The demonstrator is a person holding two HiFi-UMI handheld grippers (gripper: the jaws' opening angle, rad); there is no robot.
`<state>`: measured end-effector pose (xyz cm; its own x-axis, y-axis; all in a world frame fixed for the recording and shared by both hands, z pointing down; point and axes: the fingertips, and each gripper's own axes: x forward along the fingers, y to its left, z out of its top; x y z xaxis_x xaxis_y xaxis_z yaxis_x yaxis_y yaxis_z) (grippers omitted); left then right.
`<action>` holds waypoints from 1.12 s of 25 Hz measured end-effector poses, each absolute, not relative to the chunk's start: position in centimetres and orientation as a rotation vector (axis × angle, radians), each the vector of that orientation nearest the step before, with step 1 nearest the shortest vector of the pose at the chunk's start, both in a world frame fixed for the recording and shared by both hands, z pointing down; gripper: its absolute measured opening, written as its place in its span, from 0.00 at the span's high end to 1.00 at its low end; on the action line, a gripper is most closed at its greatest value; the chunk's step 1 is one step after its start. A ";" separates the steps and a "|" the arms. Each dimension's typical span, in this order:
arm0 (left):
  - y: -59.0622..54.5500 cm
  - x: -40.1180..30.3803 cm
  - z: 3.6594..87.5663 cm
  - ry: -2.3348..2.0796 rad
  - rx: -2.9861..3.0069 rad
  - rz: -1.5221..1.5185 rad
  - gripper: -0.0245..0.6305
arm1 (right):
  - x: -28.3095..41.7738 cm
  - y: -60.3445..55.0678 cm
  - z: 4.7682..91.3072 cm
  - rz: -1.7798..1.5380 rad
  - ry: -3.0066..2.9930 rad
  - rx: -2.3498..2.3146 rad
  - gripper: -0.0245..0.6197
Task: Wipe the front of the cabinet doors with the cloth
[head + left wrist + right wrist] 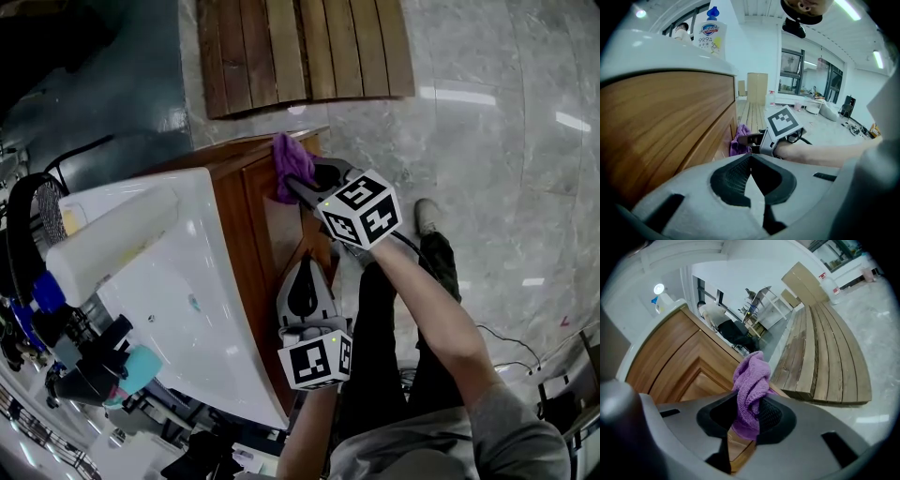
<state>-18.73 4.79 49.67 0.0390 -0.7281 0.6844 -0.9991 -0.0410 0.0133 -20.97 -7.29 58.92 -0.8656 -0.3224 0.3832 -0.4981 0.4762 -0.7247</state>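
The right gripper [749,416] is closed on the cloth [751,380]. The purple fabric is pinched between the 2 pads, and a bunched wad is left standing out past the tips. That wad is probably meant to meet the wood first, so that the hard jaws are not dragged across it.

In the head view the cloth is seen at the far end of the cabinet's front, just under the top edge. It appears to be pressed against the door [272,234] near its far upper corner. The gripper is angled in towards the panel from the floor side, which suits a stroke along the door's face. A start at that corner would let the wipe be carried back along the front.

The left gripper [751,161] is shut, its pads met at the tips with nothing between them. It is held low beside the front, nearer the cabinet's near end and well apart from the cloth. No part in the wiping can be seen for it, and it is judged to be parked clear of the stroke.

Above the door the white counter [187,291] overhangs the front edge, with a bottle [710,35] standing on it. A slatted wooden bench [300,52] lies on the floor past the far end.
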 end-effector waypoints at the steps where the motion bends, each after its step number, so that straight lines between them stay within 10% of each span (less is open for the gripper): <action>1: 4.8 -18.7 49.7 -1.740 1.820 0.708 0.95 | -20.9 -7.3 59.5 1.342 -2.512 0.713 0.80; 28: 4.8 -18.9 52.2 -1.736 1.798 0.724 0.95 | -20.6 -6.8 69.4 1.383 -2.290 0.740 0.80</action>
